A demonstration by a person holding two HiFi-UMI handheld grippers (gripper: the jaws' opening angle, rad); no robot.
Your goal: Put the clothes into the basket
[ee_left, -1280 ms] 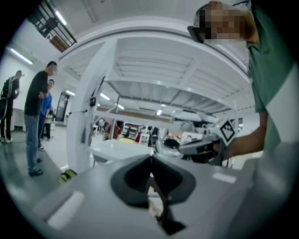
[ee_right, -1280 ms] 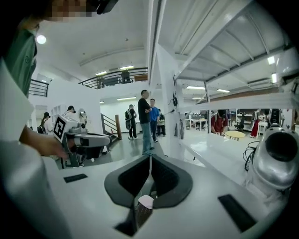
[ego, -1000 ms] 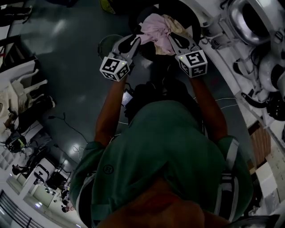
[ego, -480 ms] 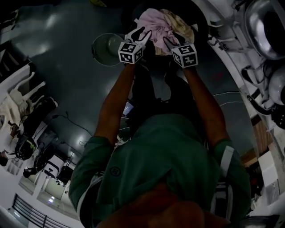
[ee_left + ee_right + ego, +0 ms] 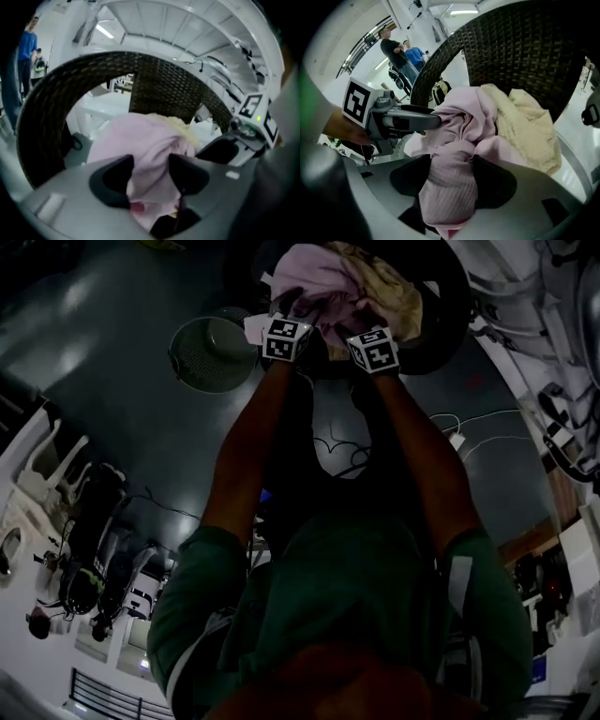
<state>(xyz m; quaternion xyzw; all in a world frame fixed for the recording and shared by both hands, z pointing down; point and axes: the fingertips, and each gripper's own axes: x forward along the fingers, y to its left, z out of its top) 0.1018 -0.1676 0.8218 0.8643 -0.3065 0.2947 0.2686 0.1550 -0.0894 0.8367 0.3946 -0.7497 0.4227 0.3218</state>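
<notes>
- Clothes [image 5: 314, 273]: a pink piece and a cream piece [image 5: 384, 282], heaped together inside the basket [image 5: 442, 334].
- My left claw [image 5: 151, 168] has just been opening and now stands wide. A fold of the pink piece [image 5: 140, 145] lies between the jaws, loose rather than pinched.
- My right claw [image 5: 451, 176] has just been opening as well and is just as wide. A ribbed pink fold [image 5: 454, 187] fills the gap between its jaws, and I read that as let go too.
- In the head view, both claws, left [image 5: 291, 307] and right [image 5: 361, 322], sit at the basket's near rim. Their tips are in the near edge of the heap.
- The pink piece takes the near and middle part of the basket. The cream piece [image 5: 529, 126] lies beside it, touching it, toward the far wall [image 5: 520, 51].
- Direction: the heap is bunched, so I can give no clear long axis for the whole. The two pink folds run along my jaws, from the near rim in toward the basket's middle.
- Done, as I judge it: the drop itself, since both pieces rest within the woven wall [image 5: 159, 79].
- Left to do: draw both claws back without dragging the folds over the rim.
- I see no other clothes outside the basket in these views, though much of the floor is dark.
</notes>
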